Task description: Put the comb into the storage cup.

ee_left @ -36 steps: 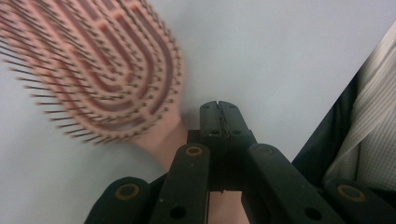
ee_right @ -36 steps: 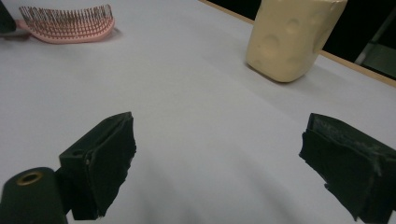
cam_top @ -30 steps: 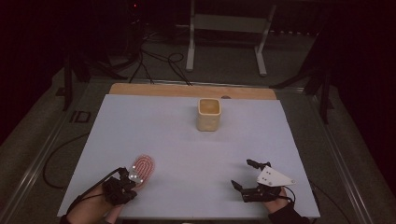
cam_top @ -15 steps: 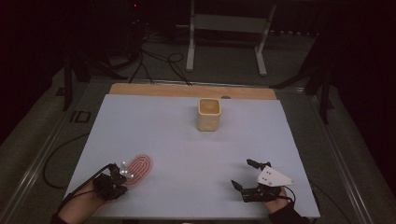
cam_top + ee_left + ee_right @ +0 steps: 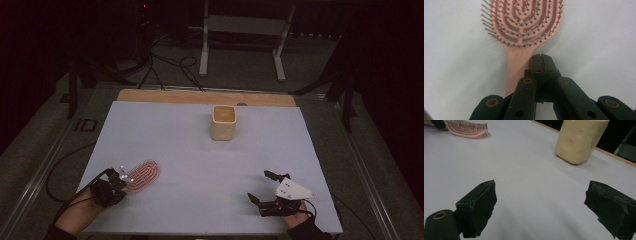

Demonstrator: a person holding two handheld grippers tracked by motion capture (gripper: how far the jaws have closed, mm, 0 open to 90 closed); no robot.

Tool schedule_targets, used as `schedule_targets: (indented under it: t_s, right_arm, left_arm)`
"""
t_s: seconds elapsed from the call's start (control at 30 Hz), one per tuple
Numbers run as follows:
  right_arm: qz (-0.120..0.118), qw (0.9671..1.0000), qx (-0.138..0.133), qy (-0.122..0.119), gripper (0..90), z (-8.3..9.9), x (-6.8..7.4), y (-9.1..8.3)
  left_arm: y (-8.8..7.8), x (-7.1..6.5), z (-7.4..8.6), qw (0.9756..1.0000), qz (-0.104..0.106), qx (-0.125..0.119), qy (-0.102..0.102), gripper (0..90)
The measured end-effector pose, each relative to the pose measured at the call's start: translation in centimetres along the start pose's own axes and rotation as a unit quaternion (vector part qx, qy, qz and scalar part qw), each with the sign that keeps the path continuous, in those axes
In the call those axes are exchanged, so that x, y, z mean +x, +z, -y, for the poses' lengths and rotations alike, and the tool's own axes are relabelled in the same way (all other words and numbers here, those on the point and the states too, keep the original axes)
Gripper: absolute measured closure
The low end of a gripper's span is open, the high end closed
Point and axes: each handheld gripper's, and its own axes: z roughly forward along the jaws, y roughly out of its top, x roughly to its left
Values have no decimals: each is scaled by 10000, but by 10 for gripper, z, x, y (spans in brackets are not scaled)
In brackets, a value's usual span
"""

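On table [image 5: 200, 150]: 1 hairbrush [image 5: 142, 175] | 1 cup [image 5: 223, 122] | left tool [image 5: 541, 58] closed, seemingly empty | right tool [image 5: 263, 186] wide

The pink hairbrush [image 5: 522, 30] loses its head's far end beyond the frame.

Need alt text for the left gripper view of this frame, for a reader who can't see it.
The left gripper, jaws shut together, sits beside the handle of a pink hairbrush lying bristles-up on a pale table. The closed tips meet just right of the handle, below the oval head; nothing is between them.
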Motion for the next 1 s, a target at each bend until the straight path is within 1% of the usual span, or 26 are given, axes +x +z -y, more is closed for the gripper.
schedule_targets:
  t_s: [0.07,0.17,0.23,0.37,0.43,0.63,0.67,0.73,0.83,0.87,0.9,0.97,1.0]
  right_arm:
    - [-1,10000,-3,0,94,0,0,0]
    - [0,10000,13,4,94,0,0,0]
    - [-5,10000,12,-8,94,0,0,0]
    - [3,10000,-5,4,94,0,0,0]
    - [2,10000,-8,-3,94,0,0,0]
    - [-4,10000,2,-14,94,0,0,0]
    - [-3,10000,4,-10,94,0,0,0]
    - [3,10000,13,5,94,0,0,1]
    - [-2,10000,15,3,94,0,0,1]
    - [-1,10000,19,-7,94,0,0,1]
    - [-3,10000,15,-10,94,0,0,1]
    - [-2,10000,13,-1,94,0,0,1]
    - [0,10000,15,9,94,0,0,1]
  left_arm:
    - [0,1,0,10000,19,-25,-10,898]
    - [-4,6,3,9996,170,-203,-49,898]
    - [-7,9,4,9993,240,-277,-83,898]
    - [-13,13,7,9991,279,-304,-99,898]
    - [-16,13,8,9987,338,-365,-106,897]
    - [-28,14,9,9983,396,-436,-26,897]
    - [-31,15,9,9978,421,-509,-13,897]
    - [-33,15,10,9977,429,-532,-26,895]
    - [-37,18,11,9969,472,-631,-1,891]
    - [-39,19,11,9971,437,-630,21,883]
    - [-41,20,12,9968,441,-664,7,878]
    - [-43,22,13,9965,471,-684,64,861]
    - [-44,23,13,9967,435,-686,88,837]
